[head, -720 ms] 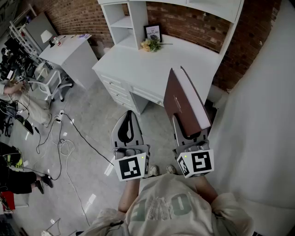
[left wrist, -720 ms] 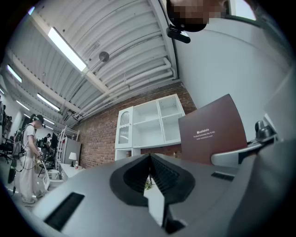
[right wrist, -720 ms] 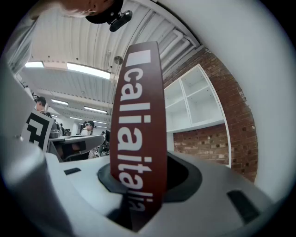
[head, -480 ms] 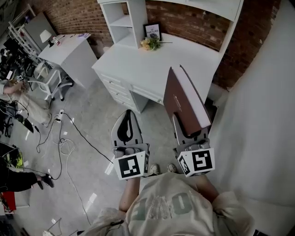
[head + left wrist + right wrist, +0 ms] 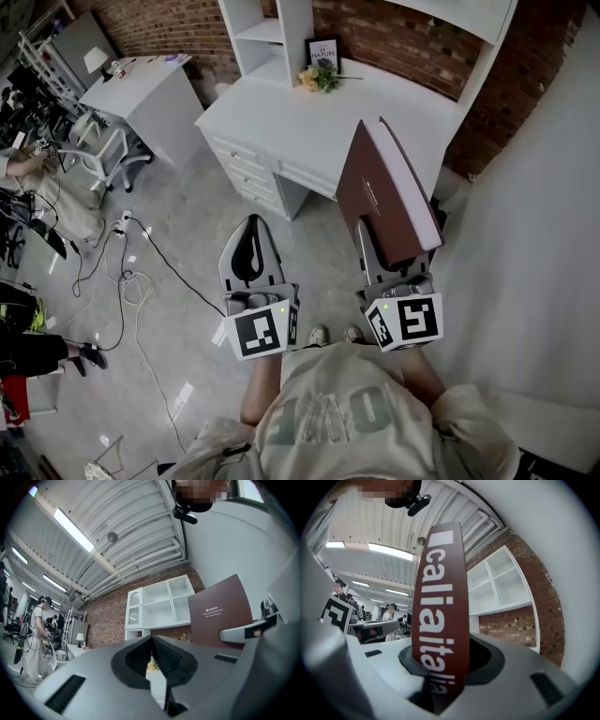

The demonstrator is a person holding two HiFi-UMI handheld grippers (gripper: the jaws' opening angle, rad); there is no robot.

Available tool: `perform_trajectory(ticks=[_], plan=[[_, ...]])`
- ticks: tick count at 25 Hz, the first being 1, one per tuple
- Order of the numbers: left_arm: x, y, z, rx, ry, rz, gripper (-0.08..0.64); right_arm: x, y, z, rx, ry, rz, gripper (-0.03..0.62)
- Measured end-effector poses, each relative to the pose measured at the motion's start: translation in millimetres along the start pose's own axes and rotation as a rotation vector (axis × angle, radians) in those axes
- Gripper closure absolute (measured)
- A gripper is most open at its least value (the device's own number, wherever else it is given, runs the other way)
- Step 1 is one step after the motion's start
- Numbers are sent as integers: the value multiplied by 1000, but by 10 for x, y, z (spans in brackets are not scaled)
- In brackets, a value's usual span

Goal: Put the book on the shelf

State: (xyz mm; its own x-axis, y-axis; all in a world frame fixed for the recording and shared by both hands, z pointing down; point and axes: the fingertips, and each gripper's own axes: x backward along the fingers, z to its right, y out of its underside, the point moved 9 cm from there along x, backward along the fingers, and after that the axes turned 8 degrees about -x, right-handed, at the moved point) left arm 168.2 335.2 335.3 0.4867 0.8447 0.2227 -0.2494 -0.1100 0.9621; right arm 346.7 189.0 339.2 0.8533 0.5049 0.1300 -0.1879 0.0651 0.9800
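Observation:
A maroon book point(image 5: 384, 192) stands on edge, and my right gripper point(image 5: 384, 246) is shut on its lower end, holding it up over the floor just before the white desk point(image 5: 375, 127). In the right gripper view its spine point(image 5: 440, 611) with white letters rises from between the jaws of that gripper point(image 5: 445, 667). My left gripper point(image 5: 251, 225) hangs to the left of it, shut with nothing in it; its own view shows the pads of this gripper point(image 5: 151, 641) meeting. The white shelf unit point(image 5: 267, 37) stands on the desk's back; the shelf unit point(image 5: 164, 604) has bare compartments. The book's cover point(image 5: 220, 616) shows at the right.
A framed picture point(image 5: 323, 52) and some flowers point(image 5: 319, 80) sit on the desk by the brick wall. A second white table point(image 5: 141, 94) stands at the left. Cables point(image 5: 131, 281) lie on the floor. A white wall point(image 5: 534, 234) runs close on the right. People are at the far left.
The desk and shelf have come a little nearer as both grippers moved forward. The book has stayed in my right gripper, and my left gripper has stayed shut.

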Motion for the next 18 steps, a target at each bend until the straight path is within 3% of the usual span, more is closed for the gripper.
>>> perform_trajectory(ticks=[7, 18], plan=[[20, 174, -512, 1, -56, 1, 548, -172, 74, -242, 16, 13, 17, 439], [-335, 368, -637, 6, -53, 10, 548, -539, 106, -99, 48, 35, 45, 439]])
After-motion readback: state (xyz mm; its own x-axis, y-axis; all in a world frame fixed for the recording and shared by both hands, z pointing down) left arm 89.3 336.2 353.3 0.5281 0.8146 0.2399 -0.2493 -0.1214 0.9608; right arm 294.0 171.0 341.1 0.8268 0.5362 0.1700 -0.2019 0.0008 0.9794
